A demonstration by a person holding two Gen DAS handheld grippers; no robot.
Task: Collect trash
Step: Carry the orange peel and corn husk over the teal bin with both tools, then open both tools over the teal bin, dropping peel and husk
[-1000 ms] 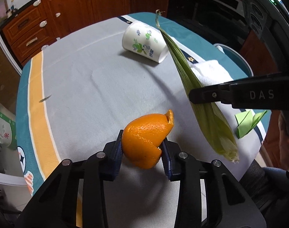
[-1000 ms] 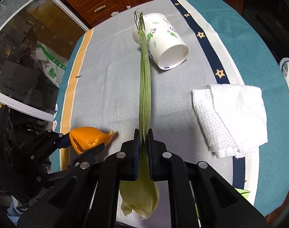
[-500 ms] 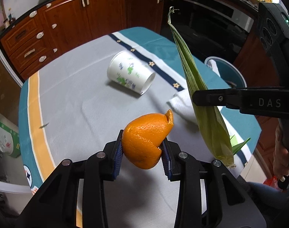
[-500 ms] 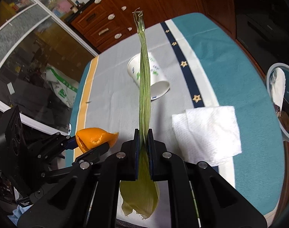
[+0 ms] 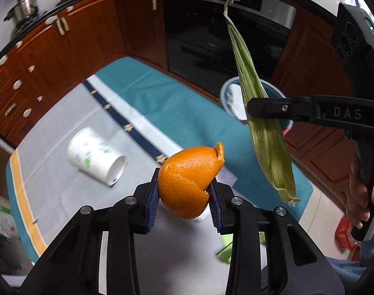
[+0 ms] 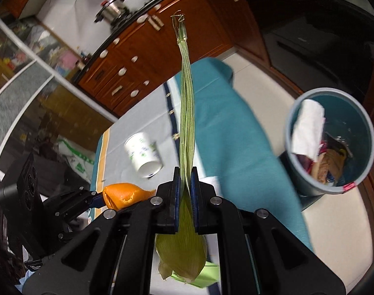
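Holding orange peel (image 5: 187, 182) clamped in our left gripper (image 5: 184, 196), both blue pads pressed on it, above the table (image 5: 177, 113). Our right gripper (image 6: 184, 191) is closed tight on a corn husk (image 6: 187, 113), tip at 12 o'clock, wide end hanging below the jaws. Bin (image 6: 334, 189) sits on the floor at 3 o'clock, paper and wrappers inside. Cup (image 5: 96, 157) lies tipped on the cloth at 9 o'clock of the peel.
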